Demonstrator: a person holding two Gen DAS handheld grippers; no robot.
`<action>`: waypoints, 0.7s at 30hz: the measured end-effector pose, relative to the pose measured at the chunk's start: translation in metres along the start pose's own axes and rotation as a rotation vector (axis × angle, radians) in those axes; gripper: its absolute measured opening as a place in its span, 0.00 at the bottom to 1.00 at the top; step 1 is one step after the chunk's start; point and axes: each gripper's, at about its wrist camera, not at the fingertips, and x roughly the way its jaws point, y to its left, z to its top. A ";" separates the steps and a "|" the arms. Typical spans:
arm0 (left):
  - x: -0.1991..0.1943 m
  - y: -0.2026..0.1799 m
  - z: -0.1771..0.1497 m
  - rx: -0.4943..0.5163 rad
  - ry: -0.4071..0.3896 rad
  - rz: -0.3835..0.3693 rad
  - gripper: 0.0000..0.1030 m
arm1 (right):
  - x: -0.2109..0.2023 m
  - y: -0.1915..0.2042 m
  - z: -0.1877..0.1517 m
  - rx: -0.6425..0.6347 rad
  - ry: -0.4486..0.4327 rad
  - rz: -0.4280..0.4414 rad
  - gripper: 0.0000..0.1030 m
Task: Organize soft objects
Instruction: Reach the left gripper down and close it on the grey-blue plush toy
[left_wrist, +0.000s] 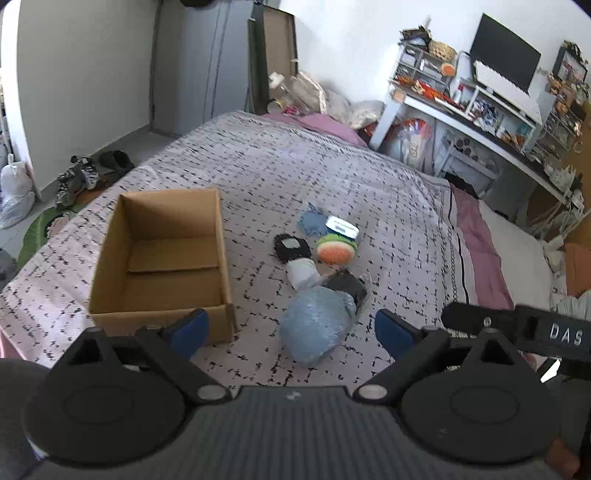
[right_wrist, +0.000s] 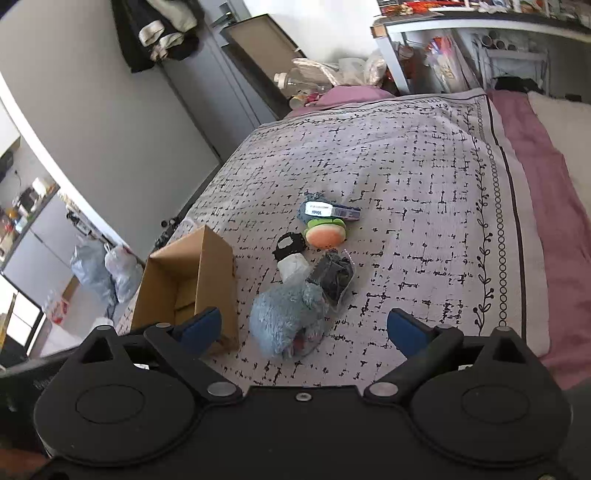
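An open, empty cardboard box stands on the patterned bedspread. To its right lies a cluster of soft things: a fluffy blue plush nearest me, a dark bagged item, a white roll, a black pad, an orange-and-green burger plush and a blue cloth with a white packet. My left gripper is open above the blue plush. My right gripper is open too, holding nothing.
The bedspread stretches beyond the cluster. A cluttered white desk with a monitor stands at the right. Shoes and bags lie on the floor left of the bed. A pink sheet runs along the right.
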 end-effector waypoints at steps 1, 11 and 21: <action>0.004 -0.002 0.000 0.005 0.009 -0.005 0.89 | 0.002 -0.002 0.000 0.009 -0.001 -0.001 0.93; 0.046 -0.015 -0.001 0.043 0.112 -0.041 0.69 | 0.026 -0.021 0.004 0.103 0.024 -0.021 0.71; 0.092 -0.030 -0.009 0.113 0.203 -0.018 0.67 | 0.059 -0.037 0.002 0.162 0.108 0.003 0.54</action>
